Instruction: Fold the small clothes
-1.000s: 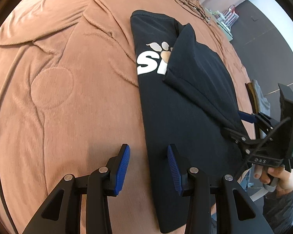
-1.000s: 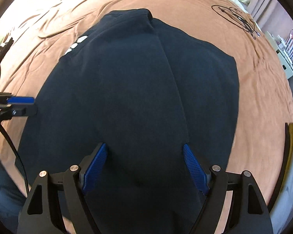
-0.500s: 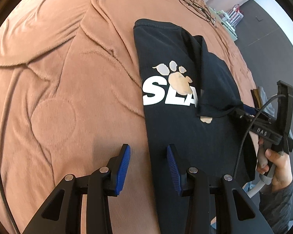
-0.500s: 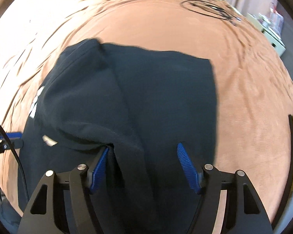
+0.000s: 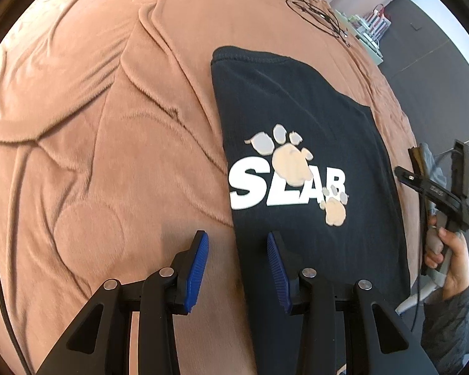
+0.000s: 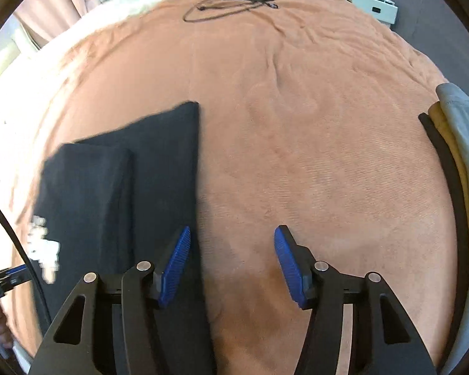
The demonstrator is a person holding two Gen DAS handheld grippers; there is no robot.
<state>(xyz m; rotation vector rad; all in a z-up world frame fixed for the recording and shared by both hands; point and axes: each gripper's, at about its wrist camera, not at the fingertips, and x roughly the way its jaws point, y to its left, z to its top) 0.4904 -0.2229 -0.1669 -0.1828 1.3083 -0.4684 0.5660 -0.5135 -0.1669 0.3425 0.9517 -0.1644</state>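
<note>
Step in hand, as judged: the black T-shirt [image 5: 300,143] lies as a long panel, printed side up, on the brown bedspread [image 5: 103,125], so the sideways folds look done and the lengthwise fold is not yet made. Left gripper [image 5: 237,262]: jaws part-way apart, nothing between the pads; the shirt's long left edge runs down between them, with the right pad over black cloth and the left pad over bare bedspread. The white lettering and paw print sit ahead of the jaws, the collar end farthest ahead. Right gripper [image 6: 231,262]: jaws closing, with only bare bedspread in the gap and nothing gripped; the shirt's right edge passes just under the left pad, and the whole garment lies to the left of these jaws. A stack of folded clothes [image 6: 453,143] sits well off to the right. Next move, as judged: each gripper needs to take a corner of one short end, so both must first drop onto the edges and pinch cloth without catching the bedspread.
</note>
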